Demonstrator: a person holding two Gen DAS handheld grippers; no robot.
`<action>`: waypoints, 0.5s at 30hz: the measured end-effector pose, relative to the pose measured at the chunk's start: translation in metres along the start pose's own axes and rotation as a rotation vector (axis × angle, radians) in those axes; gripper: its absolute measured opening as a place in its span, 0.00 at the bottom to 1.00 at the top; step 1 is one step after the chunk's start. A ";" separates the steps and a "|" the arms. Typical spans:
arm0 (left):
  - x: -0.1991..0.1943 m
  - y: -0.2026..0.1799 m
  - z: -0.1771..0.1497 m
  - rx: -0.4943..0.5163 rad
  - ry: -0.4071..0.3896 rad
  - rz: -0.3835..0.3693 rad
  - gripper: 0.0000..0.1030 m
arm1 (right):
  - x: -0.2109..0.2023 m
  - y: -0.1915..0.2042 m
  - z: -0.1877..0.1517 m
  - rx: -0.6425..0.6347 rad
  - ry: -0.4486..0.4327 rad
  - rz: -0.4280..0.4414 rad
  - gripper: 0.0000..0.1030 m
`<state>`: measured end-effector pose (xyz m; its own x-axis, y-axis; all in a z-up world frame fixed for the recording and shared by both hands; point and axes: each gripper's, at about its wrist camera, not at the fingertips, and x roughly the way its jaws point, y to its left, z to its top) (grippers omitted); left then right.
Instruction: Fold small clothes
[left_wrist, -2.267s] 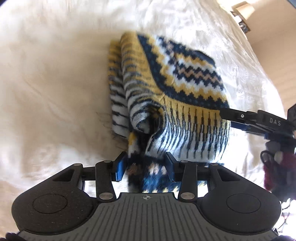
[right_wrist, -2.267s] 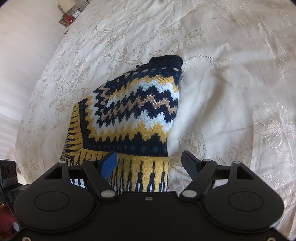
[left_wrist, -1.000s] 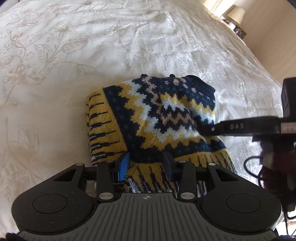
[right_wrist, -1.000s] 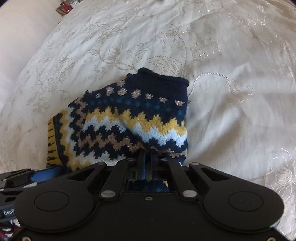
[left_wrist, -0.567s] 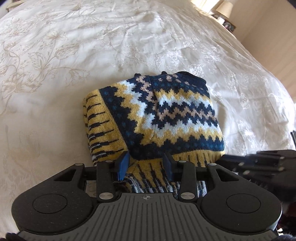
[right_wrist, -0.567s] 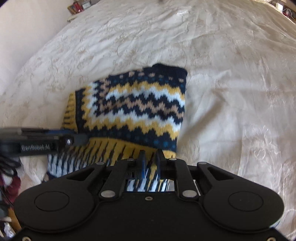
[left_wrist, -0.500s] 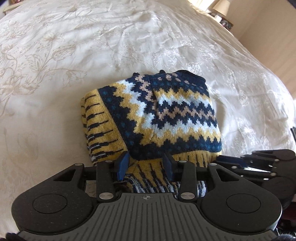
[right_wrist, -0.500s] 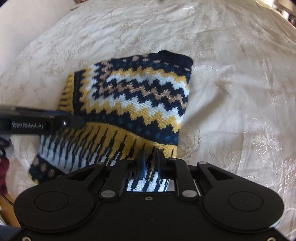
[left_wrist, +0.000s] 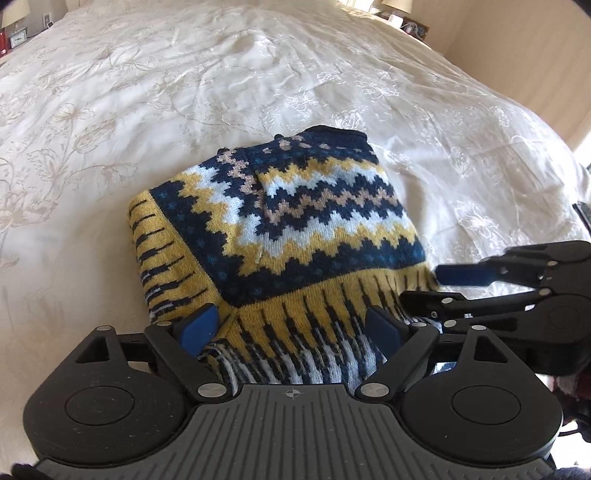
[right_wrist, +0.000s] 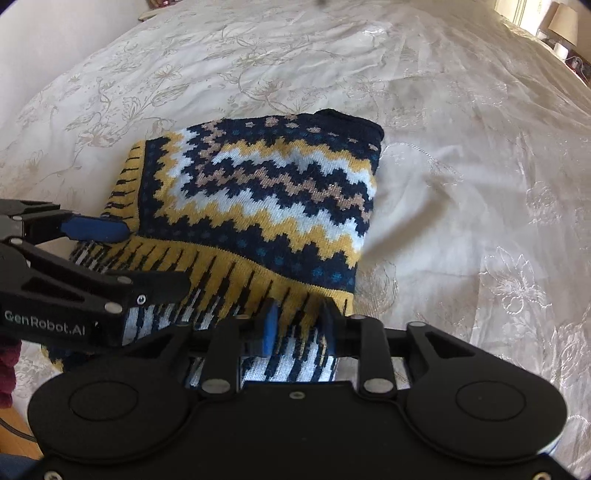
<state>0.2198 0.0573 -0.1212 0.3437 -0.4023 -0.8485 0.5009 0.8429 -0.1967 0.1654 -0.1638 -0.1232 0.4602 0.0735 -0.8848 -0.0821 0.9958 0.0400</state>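
Two lamps (left_wrist: 397, 4), left view only

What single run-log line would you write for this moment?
sweater: folded on bedspread | left tool: opening, astride near edge | right tool: opening, astride near edge

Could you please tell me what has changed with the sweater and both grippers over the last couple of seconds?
The sweater was folded over, away from the cameras, onto itself. Both grippers then let go: the left gripper and right gripper are opening, hem between their pads unpinched. The sweater stays on the bedspread.
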 end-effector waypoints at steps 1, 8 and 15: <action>-0.002 -0.001 -0.002 -0.001 0.001 0.010 0.84 | -0.002 -0.001 -0.001 0.010 -0.001 -0.014 0.59; -0.023 -0.004 -0.021 -0.056 -0.004 0.084 0.86 | -0.014 -0.022 -0.022 0.103 0.002 0.038 0.72; -0.037 0.014 -0.066 -0.295 0.088 0.150 0.91 | -0.032 -0.026 -0.050 0.088 0.030 0.134 0.74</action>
<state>0.1616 0.1072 -0.1248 0.3195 -0.2446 -0.9155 0.1943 0.9625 -0.1894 0.1083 -0.1951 -0.1194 0.4238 0.2054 -0.8822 -0.0624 0.9783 0.1978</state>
